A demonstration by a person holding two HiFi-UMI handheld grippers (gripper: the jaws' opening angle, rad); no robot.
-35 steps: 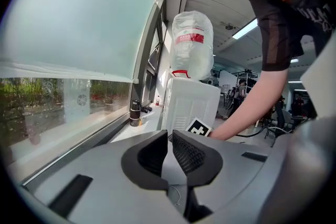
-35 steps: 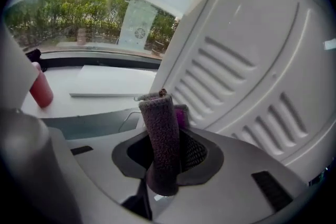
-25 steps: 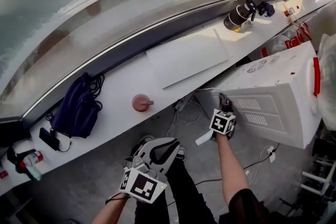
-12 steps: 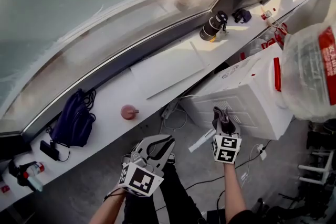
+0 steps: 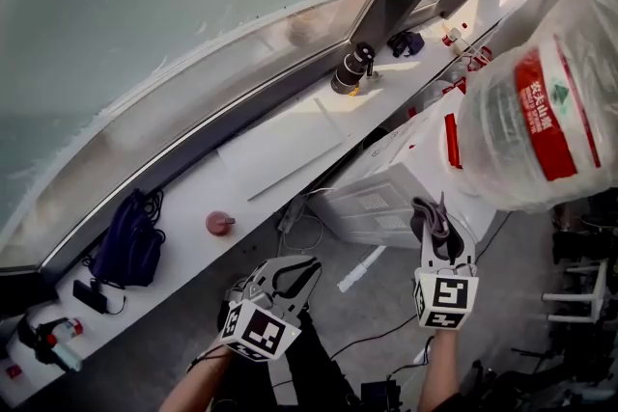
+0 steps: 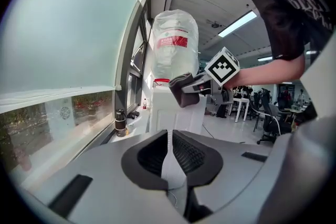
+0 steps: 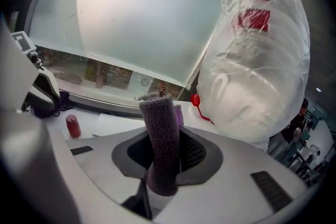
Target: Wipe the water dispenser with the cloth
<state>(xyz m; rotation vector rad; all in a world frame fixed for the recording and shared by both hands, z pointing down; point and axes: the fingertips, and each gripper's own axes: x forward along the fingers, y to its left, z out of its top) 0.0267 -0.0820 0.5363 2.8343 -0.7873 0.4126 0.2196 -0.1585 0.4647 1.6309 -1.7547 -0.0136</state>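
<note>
Down nearest me, my left gripper (image 5: pixel 307 267) hangs low by my legs with its jaws drawn together on nothing. I judge it is parked there so it stays out of the way while the other hand does the work. My right gripper (image 5: pixel 436 229) is raised further forward and is clamped on the cloth (image 5: pixel 432 215). The dark purplish cloth stands up out of the jaws as a folded roll, with enough of it free above the pads to serve as a wiping face.

Just beyond the cloth is the water dispenser (image 5: pixel 381 198), a white cabinet. The cloth is near its upper side but, as far as I can tell, not touching it. So I judge the wipe itself has not begun on this face. The big clear bottle (image 5: pixel 541 101) with its red label sits upended on top and crowds the space I must reach into.

Further off, the white ledge (image 5: pixel 183 207) under the window carries a small red cup (image 5: pixel 219 223), a dark flask (image 5: pixel 350 68) and a dark bag (image 5: pixel 130 241), all well apart from the dispenser.
</note>
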